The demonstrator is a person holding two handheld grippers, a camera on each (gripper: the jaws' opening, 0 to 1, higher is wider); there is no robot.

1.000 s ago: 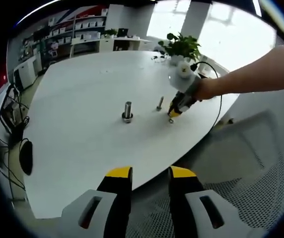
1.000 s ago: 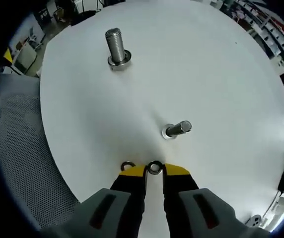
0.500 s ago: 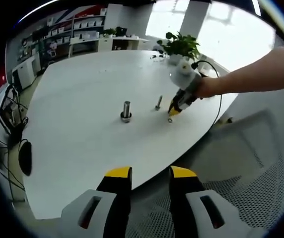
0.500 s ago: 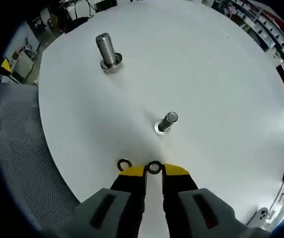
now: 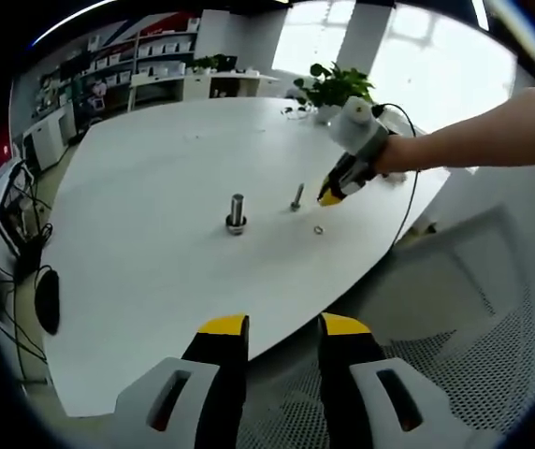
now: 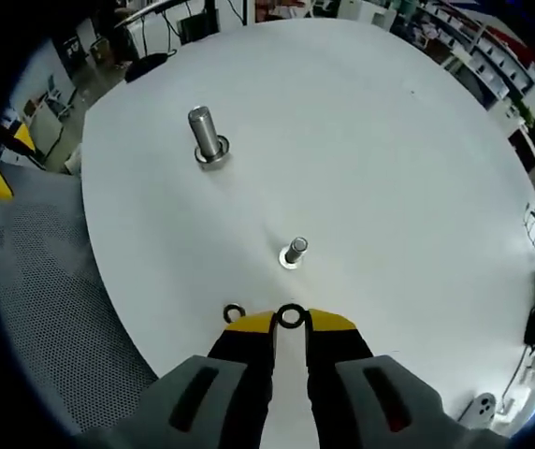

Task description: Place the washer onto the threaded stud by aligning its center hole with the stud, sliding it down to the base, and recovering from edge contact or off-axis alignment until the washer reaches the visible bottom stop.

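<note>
Hovering above the table point(image 6: 417, 168), the right gripper point(image 6: 290, 321) pinches a washer point(image 6: 291, 315); left gripper point(image 5: 283, 329) fingers apart.

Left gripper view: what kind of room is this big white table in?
Probably an office or workroom: the big white round table stands before white shelves of boxes, a green potted plant and a grey mesh chair.

We see our right gripper point(image 6: 291, 321) pinching a washer point(image 6: 291, 315) at its yellow tips above the white table point(image 6: 408, 196), a second washer point(image 6: 235, 311) lying just left of them, a small stud point(image 6: 294, 252) ahead and a larger bolt point(image 6: 206, 136) farther off.
</note>
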